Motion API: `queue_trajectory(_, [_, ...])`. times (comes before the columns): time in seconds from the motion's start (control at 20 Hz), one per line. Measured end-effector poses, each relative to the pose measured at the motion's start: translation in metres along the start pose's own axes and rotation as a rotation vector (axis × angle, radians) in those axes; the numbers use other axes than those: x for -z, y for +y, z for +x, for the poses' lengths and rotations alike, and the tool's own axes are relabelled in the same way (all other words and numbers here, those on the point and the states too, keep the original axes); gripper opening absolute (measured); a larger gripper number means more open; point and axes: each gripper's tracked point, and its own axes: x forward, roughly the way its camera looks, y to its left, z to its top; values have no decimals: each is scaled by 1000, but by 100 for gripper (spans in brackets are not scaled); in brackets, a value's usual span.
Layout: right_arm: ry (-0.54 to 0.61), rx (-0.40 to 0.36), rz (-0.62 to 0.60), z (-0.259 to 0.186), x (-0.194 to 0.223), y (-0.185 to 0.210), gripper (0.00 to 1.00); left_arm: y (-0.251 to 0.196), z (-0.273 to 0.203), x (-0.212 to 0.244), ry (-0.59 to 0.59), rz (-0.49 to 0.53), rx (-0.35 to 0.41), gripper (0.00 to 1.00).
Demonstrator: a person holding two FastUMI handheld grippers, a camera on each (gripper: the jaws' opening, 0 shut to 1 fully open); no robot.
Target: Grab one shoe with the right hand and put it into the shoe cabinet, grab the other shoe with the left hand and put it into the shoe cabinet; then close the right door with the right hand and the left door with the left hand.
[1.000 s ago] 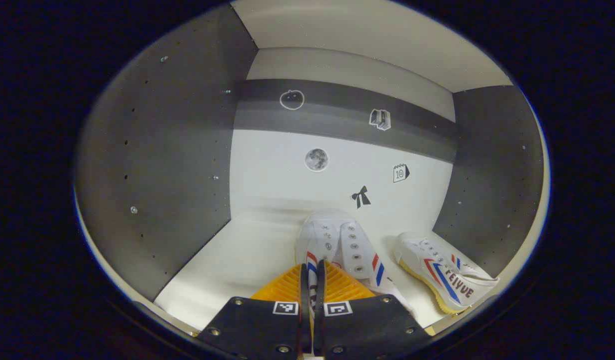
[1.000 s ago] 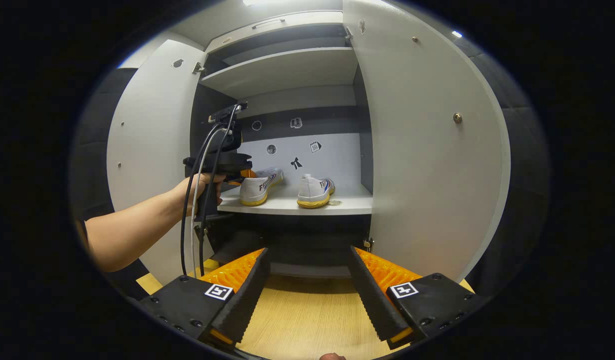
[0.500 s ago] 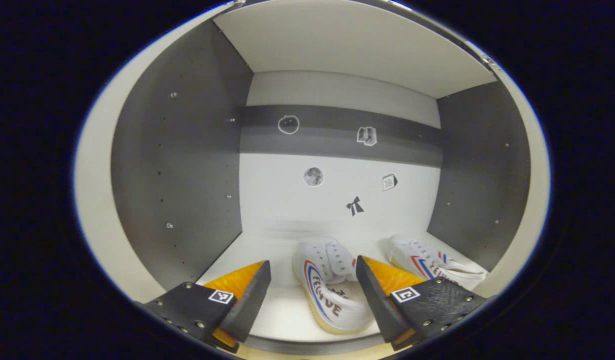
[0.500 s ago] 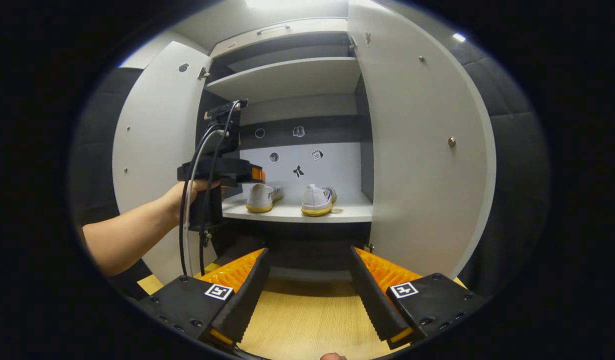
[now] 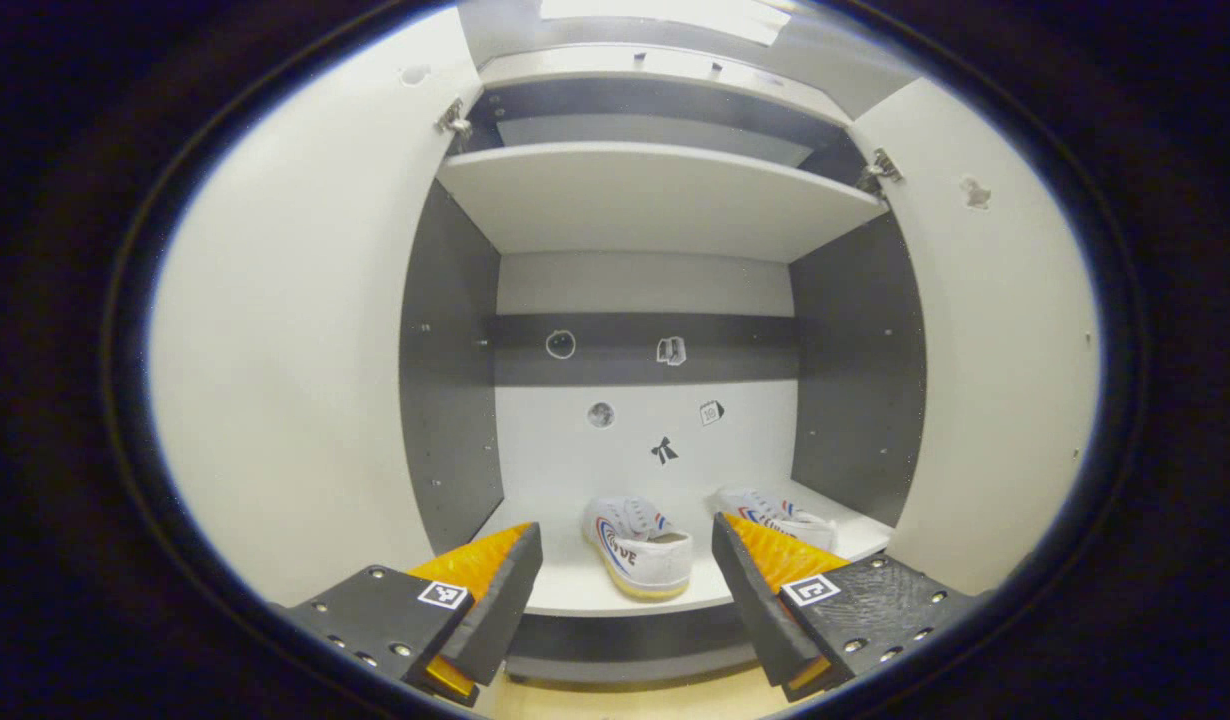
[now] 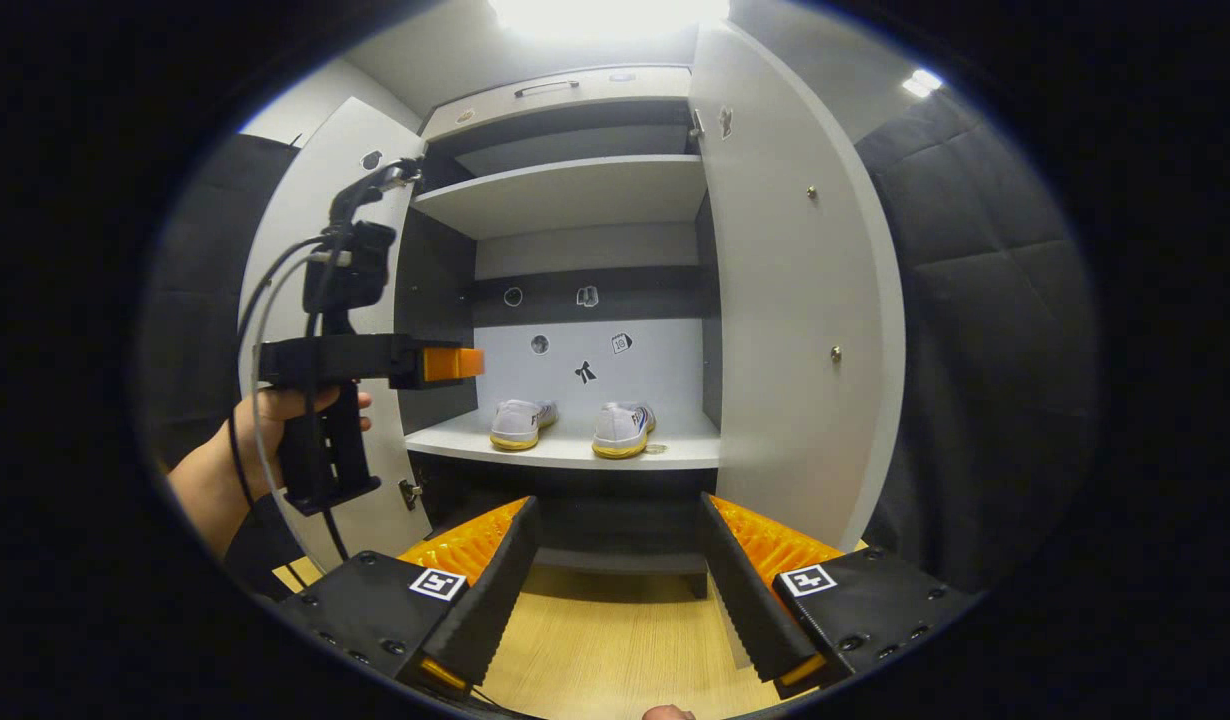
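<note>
Having backed out of the shoe cabinet (image 5: 445,400), the left gripper (image 5: 625,585) hangs spread like the right gripper (image 6: 615,560), both white canvas shoes (image 5: 637,545) resting side by side on its smooth shelf (image 6: 565,452).

Readable marks:
- Left shoe (image 5: 637,547): dark letters on side near heel, tail end reads "VE"; start of word curves out of sight.
- Calendar sticker (image 5: 711,412) on back panel of shoe cabinet (image 5: 860,370): carries number, too small to read with certainty.
- Square black-and-white coded marker (image 5: 810,590) on left hand-held gripper (image 5: 627,585): pattern, no letters.
- Same kind of marker (image 6: 807,579) on right hand-held gripper (image 6: 615,585).
- Right shoe (image 5: 775,516): coloured stripes; lettering not legible.
</note>
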Motion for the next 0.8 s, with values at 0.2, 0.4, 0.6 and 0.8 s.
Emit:
queue_trajectory(0.2, [-22,12,-4,-16,-10,-1,98,2,-53,-7,-25,9,4,100])
queue_trajectory(0.4, [-41,13,0,-29,-20,0,98,10,-102,4,-19,10,-3,100])
queue_trajectory(0.6, [-57,0,10,-38,-28,8,98,22,-144,19,5,10,-20,100])
queue_trajectory(0.8, [-65,-18,-3,-47,-30,21,98,35,-176,31,23,15,-43,97])
